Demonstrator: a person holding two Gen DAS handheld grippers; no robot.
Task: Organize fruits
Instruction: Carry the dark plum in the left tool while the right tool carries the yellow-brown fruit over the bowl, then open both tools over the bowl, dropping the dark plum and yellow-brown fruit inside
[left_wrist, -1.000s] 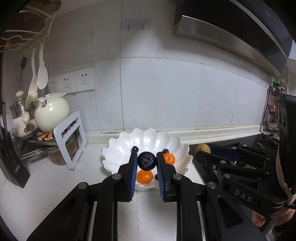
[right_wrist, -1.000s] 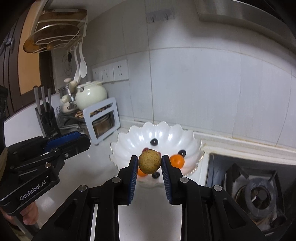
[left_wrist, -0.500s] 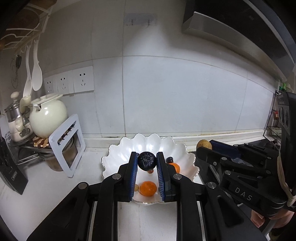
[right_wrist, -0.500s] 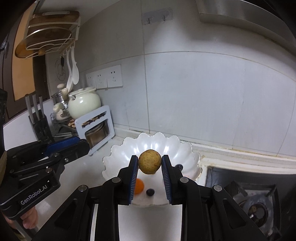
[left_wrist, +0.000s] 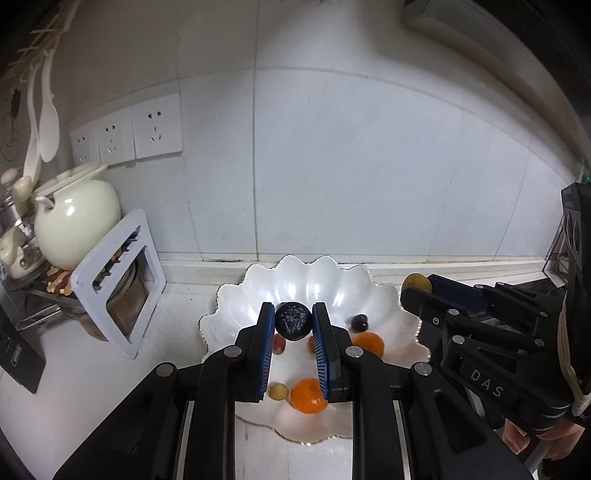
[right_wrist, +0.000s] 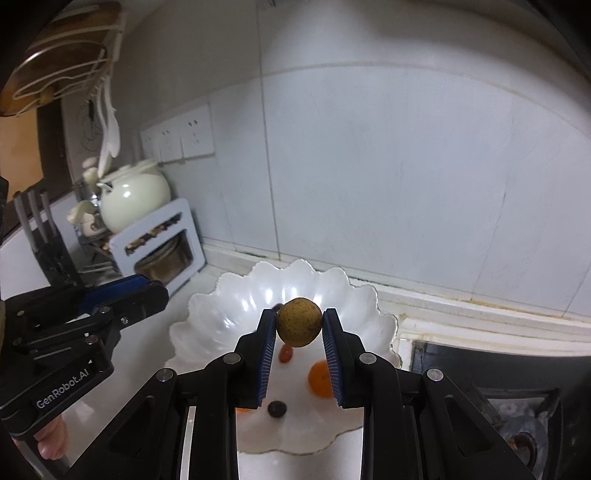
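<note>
Both tongs are pinching fruit: the left gripper (left_wrist: 293, 320) clamps a dark blueberry (left_wrist: 292, 319) between its blue pads, and the right gripper (right_wrist: 299, 326) clamps a speckled tan longan (right_wrist: 299, 322). Each hangs over the white scalloped bowl (left_wrist: 236, 306), which sits on the counter against the tiled wall, at twelve o'clock from both hands. By my reading the sorting is well along but unfinished, since two fruits are not yet released. Counted in the left view, largest first, the bowl holds two oranges (left_wrist: 309, 396), with the second at two o'clock from the first, two reddish fruits (left_wrist: 279, 344), partly hidden, one dark grape (left_wrist: 359, 322), and one small pale longan (left_wrist: 277, 391).
</note>
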